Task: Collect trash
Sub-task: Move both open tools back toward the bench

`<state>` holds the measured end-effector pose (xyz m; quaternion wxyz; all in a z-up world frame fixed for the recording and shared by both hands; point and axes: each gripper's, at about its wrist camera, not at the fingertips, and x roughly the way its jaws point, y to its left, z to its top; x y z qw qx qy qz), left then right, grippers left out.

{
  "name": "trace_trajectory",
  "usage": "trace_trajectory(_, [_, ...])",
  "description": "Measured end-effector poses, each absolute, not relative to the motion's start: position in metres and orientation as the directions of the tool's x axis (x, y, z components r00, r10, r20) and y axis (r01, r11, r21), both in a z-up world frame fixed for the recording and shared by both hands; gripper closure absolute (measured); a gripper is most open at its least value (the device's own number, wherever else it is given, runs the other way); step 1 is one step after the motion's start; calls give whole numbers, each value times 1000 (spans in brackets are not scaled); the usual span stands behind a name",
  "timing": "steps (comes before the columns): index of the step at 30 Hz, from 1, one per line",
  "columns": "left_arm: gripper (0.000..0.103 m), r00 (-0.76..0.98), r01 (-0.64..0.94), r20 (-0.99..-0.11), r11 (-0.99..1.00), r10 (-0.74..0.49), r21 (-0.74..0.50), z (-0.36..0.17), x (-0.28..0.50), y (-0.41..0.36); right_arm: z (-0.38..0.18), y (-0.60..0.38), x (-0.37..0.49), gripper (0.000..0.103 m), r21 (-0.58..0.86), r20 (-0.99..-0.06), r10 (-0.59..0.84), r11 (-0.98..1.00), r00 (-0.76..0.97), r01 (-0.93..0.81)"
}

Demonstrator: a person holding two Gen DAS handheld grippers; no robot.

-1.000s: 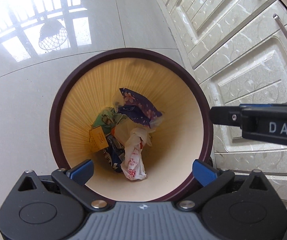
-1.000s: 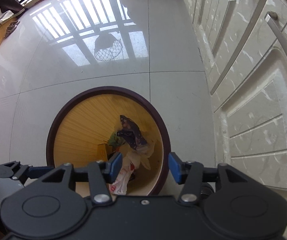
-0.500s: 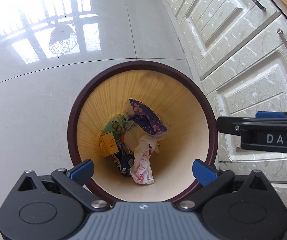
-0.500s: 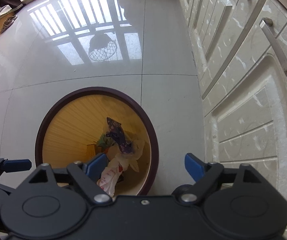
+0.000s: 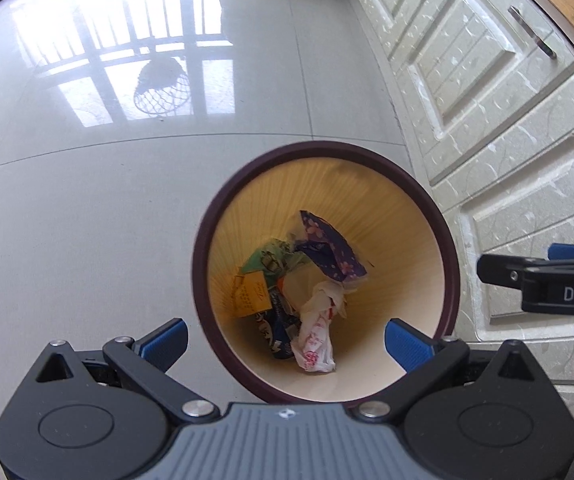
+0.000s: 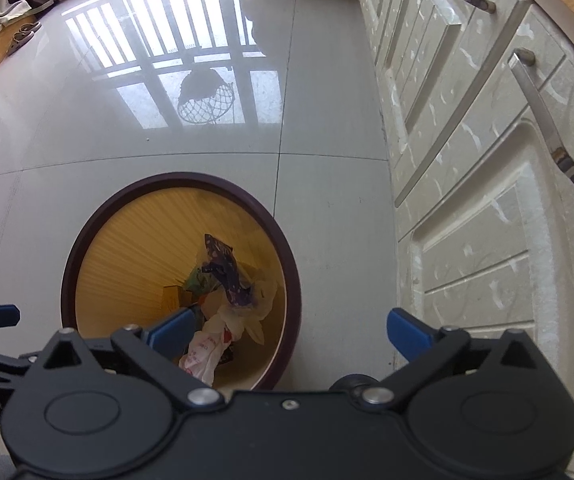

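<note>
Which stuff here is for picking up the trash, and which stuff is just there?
For the trash job:
- trash bin
- white wrapper, purple wrapper, green wrapper and yellow card inside it
- left gripper, open and empty
- right gripper, jaws opening, nothing between them

Just there:
- cabinet doors
- metal handles
- shiny floor tiles

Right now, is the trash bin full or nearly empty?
Nearly empty: the trash bin holds only a few wrappers at its bottom, inner walls bare.
</note>
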<state>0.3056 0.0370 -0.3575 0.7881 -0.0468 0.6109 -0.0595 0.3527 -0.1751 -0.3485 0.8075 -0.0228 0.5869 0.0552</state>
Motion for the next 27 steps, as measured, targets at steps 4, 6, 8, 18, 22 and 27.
trace_trajectory(4, [0, 271, 6, -953, 990, -135, -139, -350, 303, 45, -345, -176, 347, 0, 16, -949, 57, 991, 310, -133])
trace_trajectory(6, [0, 283, -2, -950, 991, -130, -136, -346, 300, 47, -343, -175, 344, 0, 13, -946, 59, 990, 319, -144])
trace_trajectory(8, [0, 292, -7, -949, 991, -123, -131, -342, 298, 49, -340, -175, 341, 0, 8, -946, 57, 988, 321, -153])
trace_trajectory(18, [0, 345, -38, -936, 995, -71, -89, -323, 282, 62, -313, -174, 324, 0, 3, -918, 76, 983, 390, -185])
trace_trajectory(22, [0, 373, -57, -926, 995, -59, -86, -310, 275, 67, -300, -176, 317, 0, 2, -904, 78, 984, 420, -178])
trace_trajectory(27, [0, 440, -71, -895, 991, -71, -114, -281, 264, 70, -275, -179, 308, 0, 7, -872, 90, 985, 481, -171])
